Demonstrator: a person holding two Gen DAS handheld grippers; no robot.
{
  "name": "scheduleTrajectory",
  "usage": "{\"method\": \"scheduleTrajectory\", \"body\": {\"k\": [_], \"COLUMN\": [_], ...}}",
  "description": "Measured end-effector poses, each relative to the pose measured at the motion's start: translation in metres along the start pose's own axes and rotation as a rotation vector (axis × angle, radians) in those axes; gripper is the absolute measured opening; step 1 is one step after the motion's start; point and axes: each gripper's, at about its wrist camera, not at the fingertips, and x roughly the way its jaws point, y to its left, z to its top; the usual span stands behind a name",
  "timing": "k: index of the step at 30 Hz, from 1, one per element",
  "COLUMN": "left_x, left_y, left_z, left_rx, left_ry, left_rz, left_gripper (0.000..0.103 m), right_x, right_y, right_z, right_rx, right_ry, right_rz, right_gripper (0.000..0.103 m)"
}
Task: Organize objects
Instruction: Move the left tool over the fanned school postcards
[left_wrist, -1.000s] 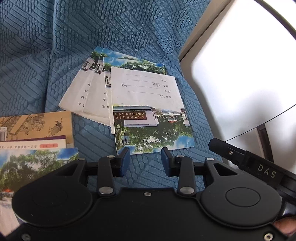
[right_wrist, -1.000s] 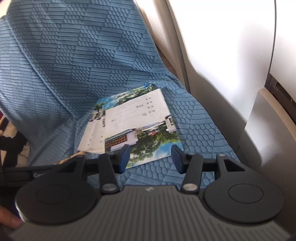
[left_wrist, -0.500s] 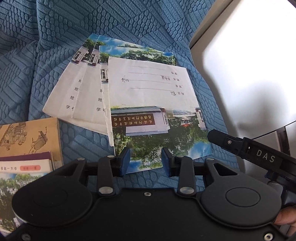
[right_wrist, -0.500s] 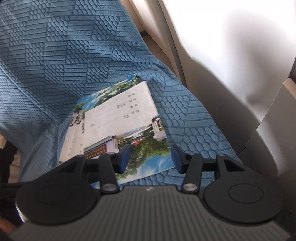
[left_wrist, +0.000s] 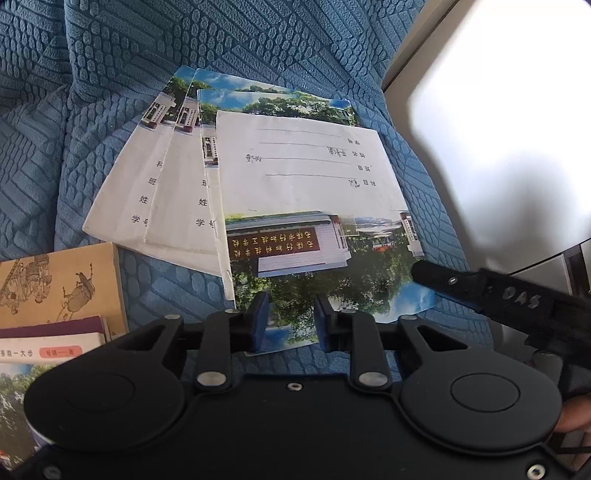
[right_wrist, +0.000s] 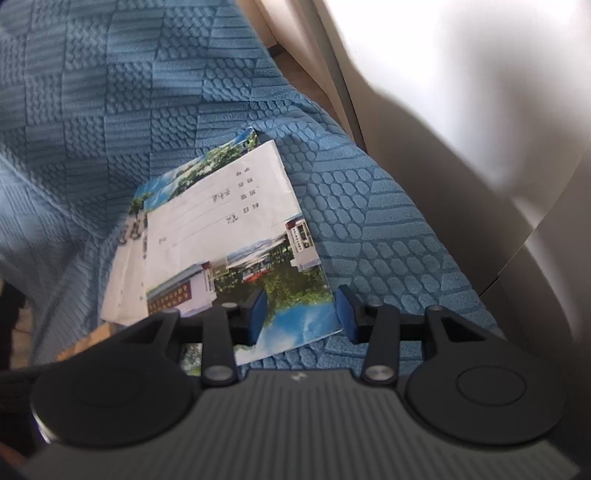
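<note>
Hovering low at the near edge of the top exercise book: the left gripper, blue fingers a narrow gap apart, having just been closing, the book's near sky-blue edge showing in the gap between them. Whether the pads are pressing on the cover, cannot tell from this angle.

Reaching in from the right, over the same book's near right corner: the right gripper, its black finger crossing the left view. Fingers standing wider apart, also having just been closing, the book's near right corner lying between them, pads not seen pressing on it.

Lying to the near left in the left view: a tan illustrated book, with a pinkish-labelled booklet overlapping its near edge.

Lying just beyond the fingers, on the blue textured cover of the bed or sofa: the top exercise book, face up, turned upside down to the cameras, white name panel with handwriting, building and trees printed on the near half. Fanning out from under its left side: three more matching exercise books, overlapping.

Standing further right, beside the blue cover: a pale glossy panel, brightly lit.
</note>
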Motion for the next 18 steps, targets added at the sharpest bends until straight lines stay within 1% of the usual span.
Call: {"method": "scheduleTrajectory", "body": {"k": [5, 9, 12, 14, 18], "left_x": [0.0, -0.001, -0.001, -0.001, -0.001], "left_y": [0.005, 0.006, 0.006, 0.005, 0.005], "left_z": [0.001, 0.0, -0.001, -0.001, -0.002], "left_rx": [-0.018, -0.014, -0.014, -0.009, -0.015], "left_ry": [0.01, 0.007, 0.007, 0.005, 0.007], "left_rz": [-0.002, 0.0, 0.002, 0.002, 0.004], "left_gripper": [0.017, 0.015, 0.014, 0.014, 0.013], "right_x": [-0.012, -0.017, -0.017, -0.014, -0.009], "right_y": [-0.026, -0.032, -0.035, -0.036, -0.029], "right_z": [0.005, 0.004, 0.004, 0.004, 0.006], "right_rx": [0.157, 0.203, 0.234, 0.249, 0.21], "right_ry": [-0.043, -0.059, -0.059, -0.051, -0.047], "right_rz": [0.167, 0.274, 0.344, 0.358, 0.313], "right_gripper": [0.044, 0.043, 0.038, 0.036, 0.036]}}
